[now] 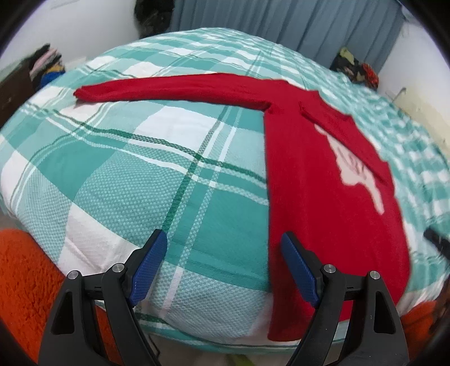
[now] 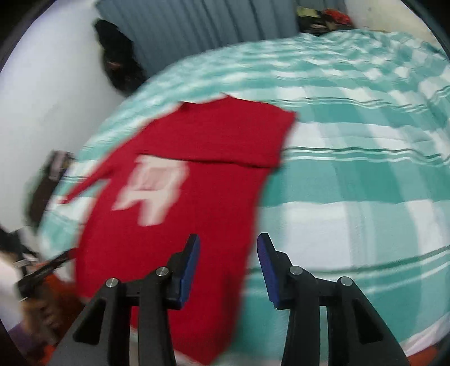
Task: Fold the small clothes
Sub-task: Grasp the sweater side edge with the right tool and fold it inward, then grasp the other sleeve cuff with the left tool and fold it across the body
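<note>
A small red long-sleeved top (image 1: 315, 180) with a white print lies flat on the teal-and-white checked bed cover (image 1: 140, 174). Its left sleeve (image 1: 168, 90) stretches out to the left; the right side is folded over the body. My left gripper (image 1: 222, 245) is open and empty, over the cover by the top's lower left edge. In the blurred right wrist view the top (image 2: 197, 197) lies left of centre, with its folded flap (image 2: 239, 135) on top. My right gripper (image 2: 227, 247) is open and empty above the top's right edge.
An orange shaggy rug (image 1: 25, 281) lies below the bed's near edge. Grey curtains (image 1: 281, 19) hang behind the bed. Piles of clothes sit at the far left (image 1: 47, 64) and far right (image 1: 357, 70). The other gripper's dark tip (image 1: 437, 242) shows at the right.
</note>
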Demonstrator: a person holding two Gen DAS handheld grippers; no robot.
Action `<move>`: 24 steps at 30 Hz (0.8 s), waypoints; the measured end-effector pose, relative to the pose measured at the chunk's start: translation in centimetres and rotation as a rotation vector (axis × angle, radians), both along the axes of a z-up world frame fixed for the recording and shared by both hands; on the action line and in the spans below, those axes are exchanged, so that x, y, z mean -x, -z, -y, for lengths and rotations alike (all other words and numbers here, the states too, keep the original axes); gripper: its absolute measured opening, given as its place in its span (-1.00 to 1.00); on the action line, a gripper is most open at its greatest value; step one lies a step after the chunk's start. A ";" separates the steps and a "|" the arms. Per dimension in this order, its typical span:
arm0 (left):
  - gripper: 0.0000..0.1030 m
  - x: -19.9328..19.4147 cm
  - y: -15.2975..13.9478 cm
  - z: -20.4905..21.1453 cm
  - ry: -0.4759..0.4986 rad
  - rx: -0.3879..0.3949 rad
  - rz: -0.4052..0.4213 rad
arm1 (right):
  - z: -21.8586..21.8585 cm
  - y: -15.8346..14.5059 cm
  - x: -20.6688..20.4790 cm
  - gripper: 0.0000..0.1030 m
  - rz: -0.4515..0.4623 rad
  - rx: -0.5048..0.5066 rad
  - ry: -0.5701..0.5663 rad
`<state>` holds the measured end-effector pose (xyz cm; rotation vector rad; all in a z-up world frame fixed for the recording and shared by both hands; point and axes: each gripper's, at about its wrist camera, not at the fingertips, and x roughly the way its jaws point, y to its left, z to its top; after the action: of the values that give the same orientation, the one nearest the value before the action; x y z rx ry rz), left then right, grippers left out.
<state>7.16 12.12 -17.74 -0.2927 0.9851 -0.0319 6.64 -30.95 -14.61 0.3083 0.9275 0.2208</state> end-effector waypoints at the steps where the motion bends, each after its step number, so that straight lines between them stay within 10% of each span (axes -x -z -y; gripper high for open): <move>1: 0.64 -0.1 -0.1 -0.4 -0.011 0.028 -0.003 | -1.0 0.0 0.2 0.08 0.008 -0.026 -0.031; 8: 0.64 -5.3 -1.7 -9.0 -0.189 0.178 0.018 | -4.1 6.6 2.1 0.24 -0.122 -0.029 -0.052; 18: 0.46 -15.3 3.4 -22.6 -0.533 0.408 -0.014 | -5.3 6.8 2.4 0.50 -0.094 0.053 -0.103; 19: 0.33 -15.7 3.5 -22.9 -0.552 0.409 -0.003 | -5.7 6.8 2.5 0.55 -0.091 0.073 -0.113; 21: -0.90 -16.8 3.9 -23.5 -0.560 0.410 -0.028 | -6.2 6.8 2.3 0.62 -0.089 0.091 -0.124; 24: -0.97 -18.0 0.8 -22.0 -0.503 0.270 0.005 | -6.2 6.9 2.3 0.66 -0.085 0.086 -0.123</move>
<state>25.19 34.11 -18.57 -0.7810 0.8787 0.2944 4.36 -24.71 -21.48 0.1823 1.0387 0.2812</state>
